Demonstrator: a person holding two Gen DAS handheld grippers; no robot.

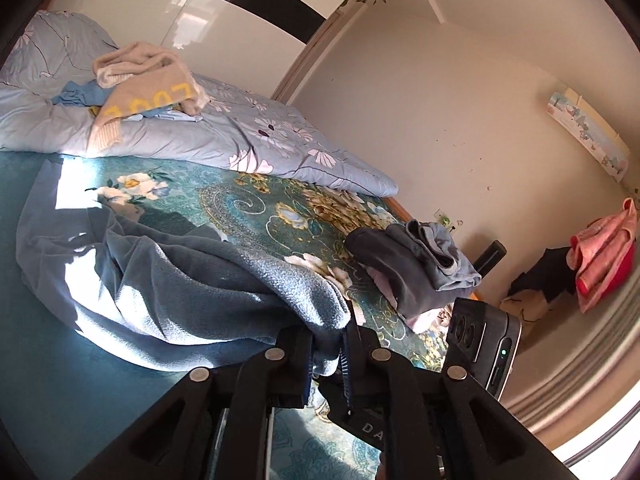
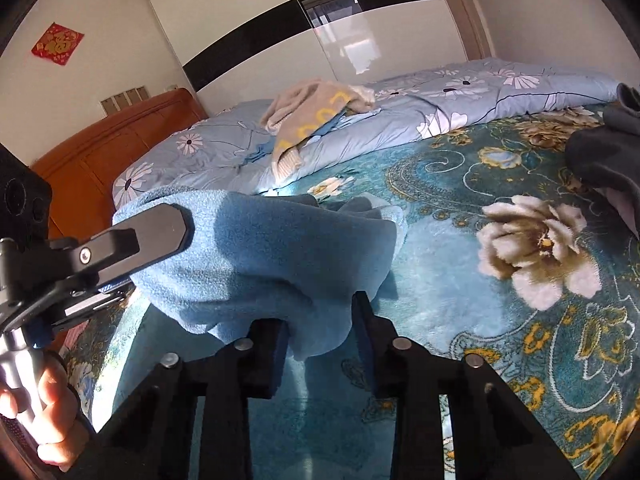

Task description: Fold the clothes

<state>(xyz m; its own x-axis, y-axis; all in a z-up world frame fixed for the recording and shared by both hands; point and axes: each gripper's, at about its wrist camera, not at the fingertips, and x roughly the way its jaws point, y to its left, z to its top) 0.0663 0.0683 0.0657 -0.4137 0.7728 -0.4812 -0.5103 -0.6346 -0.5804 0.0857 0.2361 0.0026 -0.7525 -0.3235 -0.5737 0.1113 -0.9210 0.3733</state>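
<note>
A blue fleece garment (image 1: 168,280) lies bunched on the teal floral bedspread (image 1: 280,216). My left gripper (image 1: 328,344) is shut on one edge of it, with cloth pinched between the jaws. In the right wrist view the same fleece (image 2: 256,256) hangs lifted above the bed, and my right gripper (image 2: 320,328) has a fold of it between its jaws, which stand fairly wide. The left gripper's body (image 2: 120,248) shows at the left of that view, against the fleece.
A folded pile of grey and light blue clothes (image 1: 420,268) lies at the bed's far edge. A beige sweater with yellow letters (image 1: 148,80) rests on the pale blue flowered duvet (image 1: 248,132). A wooden headboard (image 2: 100,160) and a white wardrobe (image 2: 300,32) stand behind.
</note>
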